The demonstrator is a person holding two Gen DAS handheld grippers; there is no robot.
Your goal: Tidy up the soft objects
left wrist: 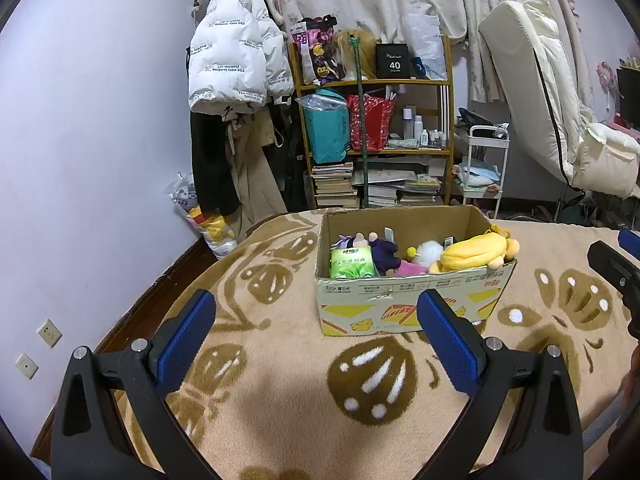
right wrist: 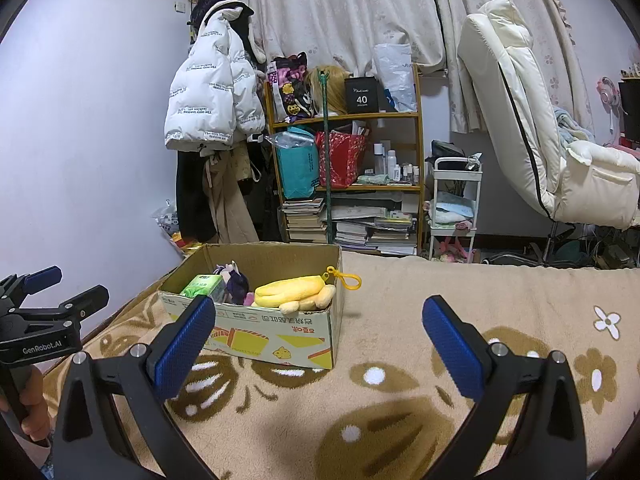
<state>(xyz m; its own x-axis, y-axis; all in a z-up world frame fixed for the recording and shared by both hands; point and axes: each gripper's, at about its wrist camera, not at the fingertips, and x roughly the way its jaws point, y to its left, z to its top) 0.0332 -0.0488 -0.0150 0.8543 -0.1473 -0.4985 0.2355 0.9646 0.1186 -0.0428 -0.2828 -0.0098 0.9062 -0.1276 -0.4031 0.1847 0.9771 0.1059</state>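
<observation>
- Currently the cardboard box sits on my patterned beige blanket, top open, soft things inside.
- Contents, left wrist view: green tissue pack at the left end; dark purple plush beside it; white fluffy ball toward the middle; yellow plush at the right end, leaning on the front wall.
- Yellow clip from the yellow plush hangs over the box's rim in the right wrist view.
- My left gripper: fingers spread wide, nothing between them, above the blanket just short of the box.
- My right gripper: likewise spread and empty, box ahead and to its left.
- Behind the bed: wooden shelf with bags and books, white puffer jacket hanging left of it, white chair to the right.
</observation>
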